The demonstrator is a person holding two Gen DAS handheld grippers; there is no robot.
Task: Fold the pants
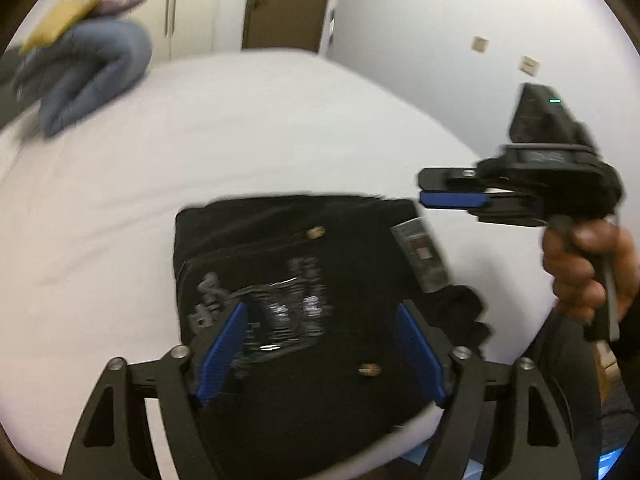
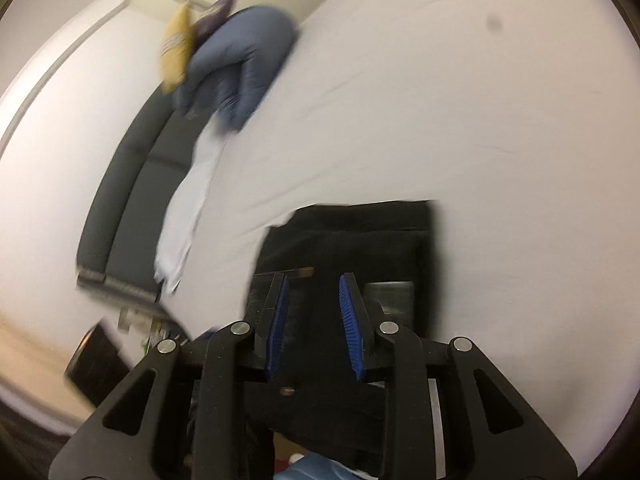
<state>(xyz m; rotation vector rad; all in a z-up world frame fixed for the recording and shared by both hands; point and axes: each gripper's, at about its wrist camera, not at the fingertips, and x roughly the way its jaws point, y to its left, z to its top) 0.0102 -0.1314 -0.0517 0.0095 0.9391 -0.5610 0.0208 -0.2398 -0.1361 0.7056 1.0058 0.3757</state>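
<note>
Black pants (image 1: 304,280), folded into a compact rectangle with a silver print and a grey tag facing up, lie on the white bed (image 1: 280,128) near its front edge. My left gripper (image 1: 320,312) is open above them, its blue pads apart and empty. My right gripper (image 1: 452,192) shows in the left wrist view to the right of the pants, above the bed, a hand on its handle. In the right wrist view the right gripper (image 2: 314,284) has a narrow gap between its blue pads, nothing between them, with the pants (image 2: 352,236) below.
A blue-grey bundle of clothes (image 1: 92,76) with a yellow cushion (image 1: 72,8) lies at the bed's far left corner. A door (image 1: 288,0) and white wall stand beyond the bed. A dark sofa (image 2: 128,196) stands beside the bed.
</note>
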